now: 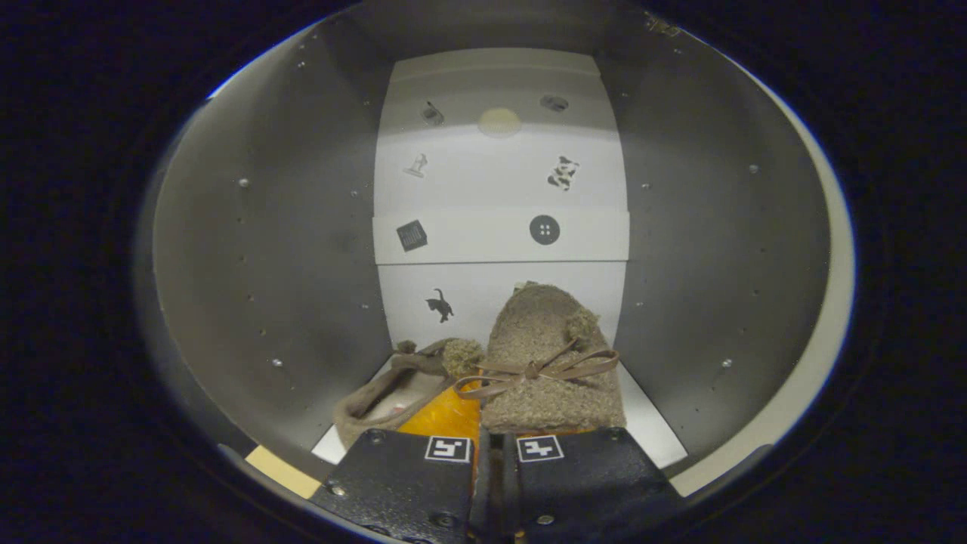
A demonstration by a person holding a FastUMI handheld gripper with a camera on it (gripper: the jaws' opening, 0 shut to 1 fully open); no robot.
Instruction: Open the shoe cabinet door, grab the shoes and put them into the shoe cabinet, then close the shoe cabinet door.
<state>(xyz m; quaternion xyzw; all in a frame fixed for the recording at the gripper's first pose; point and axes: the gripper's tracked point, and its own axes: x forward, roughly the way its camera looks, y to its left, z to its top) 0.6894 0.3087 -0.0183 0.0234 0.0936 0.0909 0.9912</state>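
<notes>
Shoes (551, 363) sit inside the shoe cabinet (264, 249), on its pale floor between grey side walls: a fuzzy tan one with a ribbon bow, a second (393, 393) beside it (lying on its side). We see our gripper (495, 453) just before them, fingers nearly together, pinching an orange edge of the fuzzy shoe.

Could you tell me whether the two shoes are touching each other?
Touching: the gripper view shows the fuzzy shoe overlapping the tipped shoe, no gap.
</notes>
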